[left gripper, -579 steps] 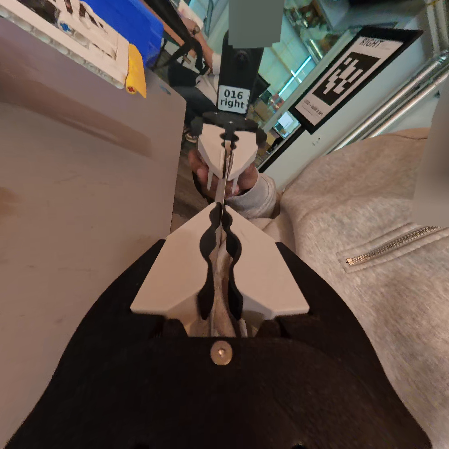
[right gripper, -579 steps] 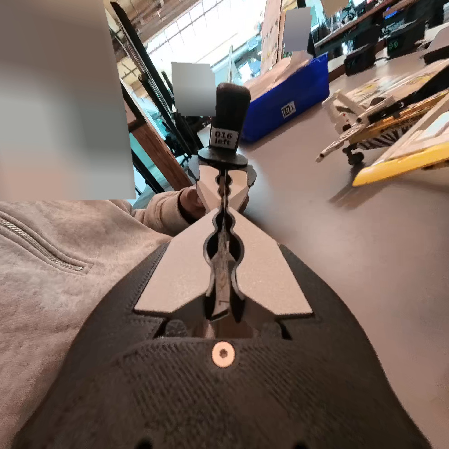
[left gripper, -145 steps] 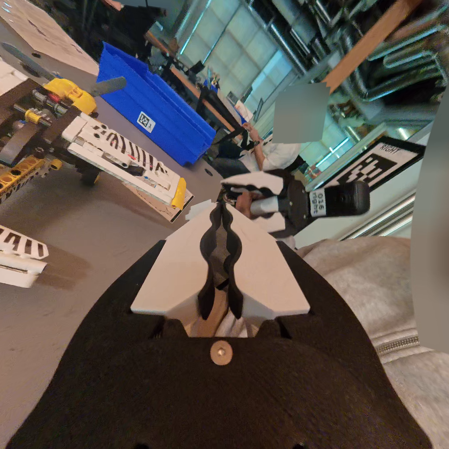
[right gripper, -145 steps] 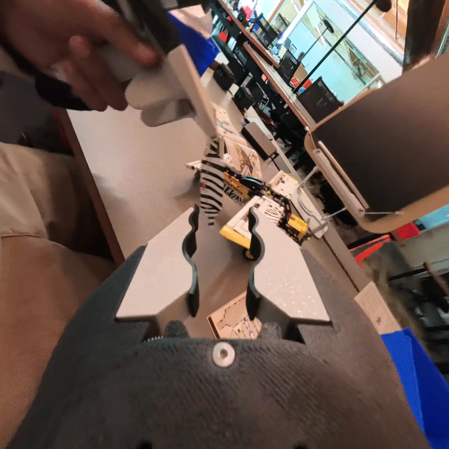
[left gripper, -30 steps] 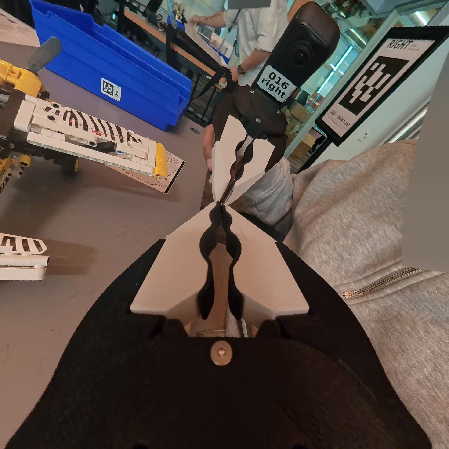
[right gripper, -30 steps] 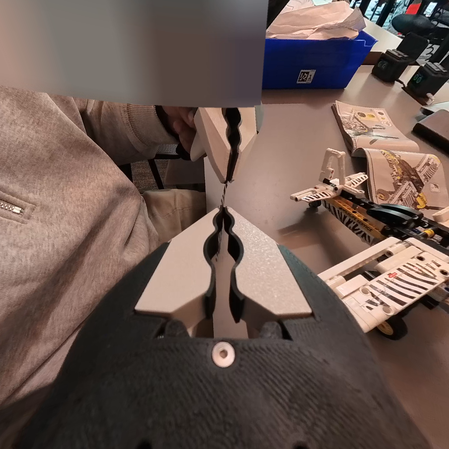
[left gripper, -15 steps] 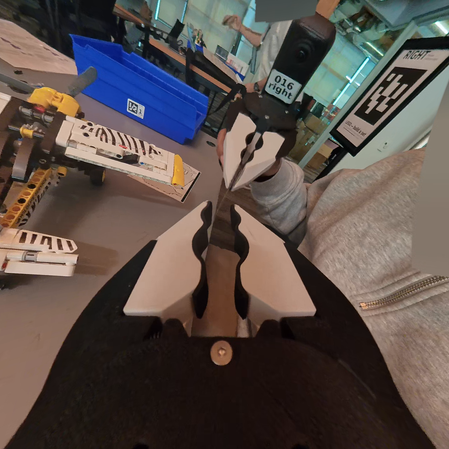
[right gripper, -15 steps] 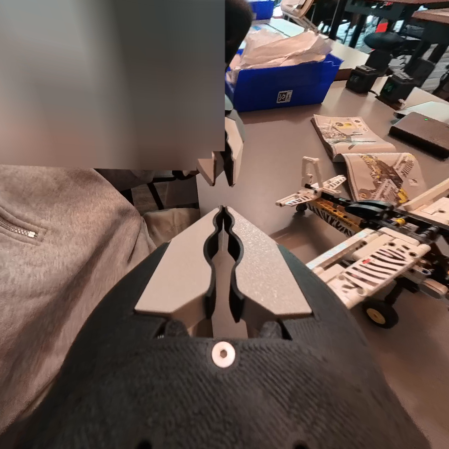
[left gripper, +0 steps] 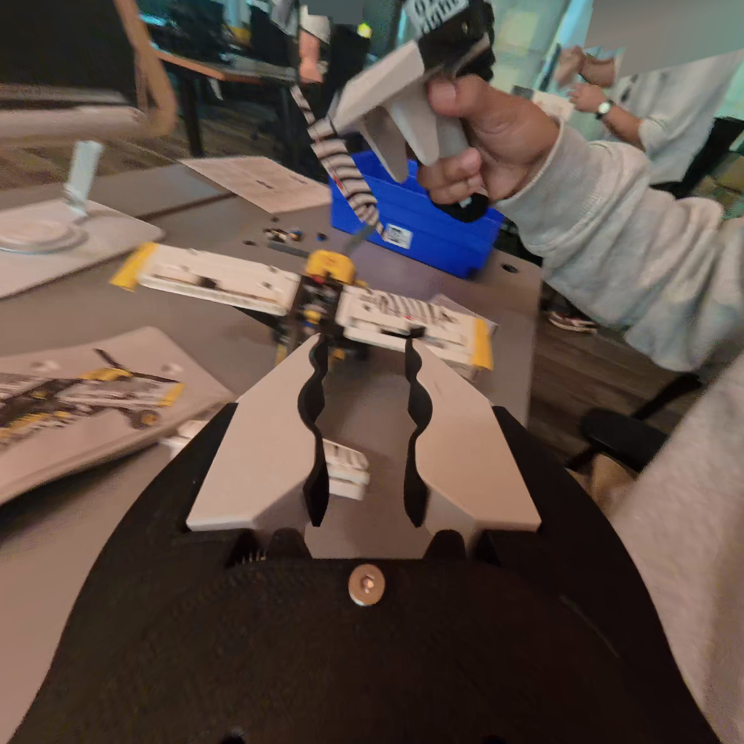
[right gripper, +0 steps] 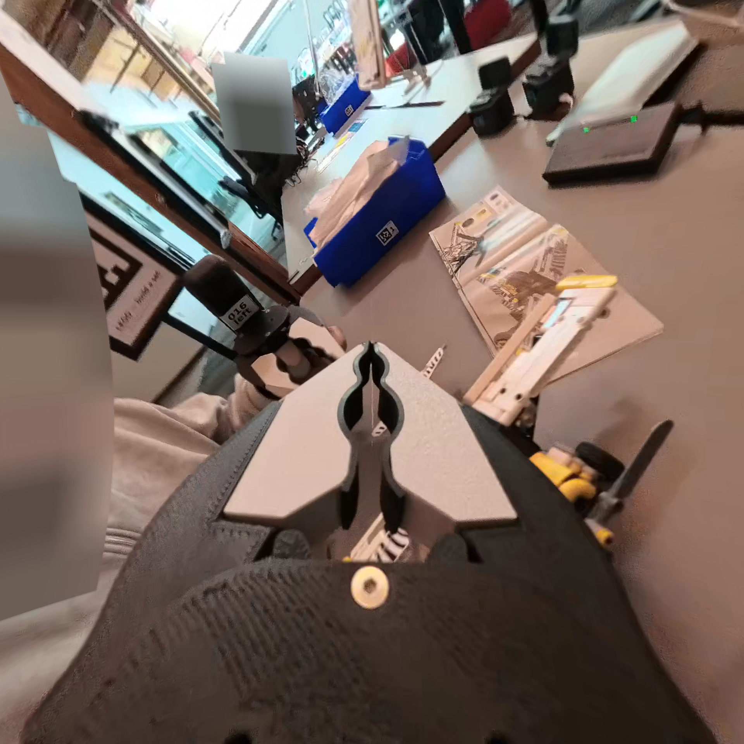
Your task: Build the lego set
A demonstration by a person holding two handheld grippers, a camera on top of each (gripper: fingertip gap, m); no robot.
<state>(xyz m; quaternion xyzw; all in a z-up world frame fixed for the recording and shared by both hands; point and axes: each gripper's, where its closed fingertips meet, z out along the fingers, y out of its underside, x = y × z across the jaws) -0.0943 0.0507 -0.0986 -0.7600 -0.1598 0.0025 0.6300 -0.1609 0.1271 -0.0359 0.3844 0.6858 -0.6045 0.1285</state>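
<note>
Across the grey table (left gripper: 402, 426) in the left wrist view, the Lego plane (left gripper: 322, 300) stands on its wheels with its long white wings running left to right, yellow tips at both ends and zebra stripes on the right wing; its yellow nose (left gripper: 329, 261) points to the far side, toward the blue bin (left gripper: 426, 225). Near it, the left gripper (left gripper: 364, 350) hovers with its jaws wide apart and nothing between them, and a small white striped Lego piece (left gripper: 346, 469) lies on the table just below the jaws. An open instruction booklet (left gripper: 80, 396) lies to the left. Above the plane, a hand (left gripper: 487, 133) holds the right gripper (left gripper: 330, 125), whose jaws are pinched on a zebra-striped sticker strip (left gripper: 350, 177); the strip hangs down with its long axis steeply slanted, its lower end over the bin's front edge, apart from the plane. From the right wrist view the same jaws meet at the tips, with the strip seen edge-on as a thin line between them; the plane's wing (right gripper: 539, 354) stretches away to the far right over the booklet (right gripper: 519, 257), and its grey propeller blade (right gripper: 640, 463) and yellow nose sit at the near right. Motion blur softens the finer details of the plane.
</note>
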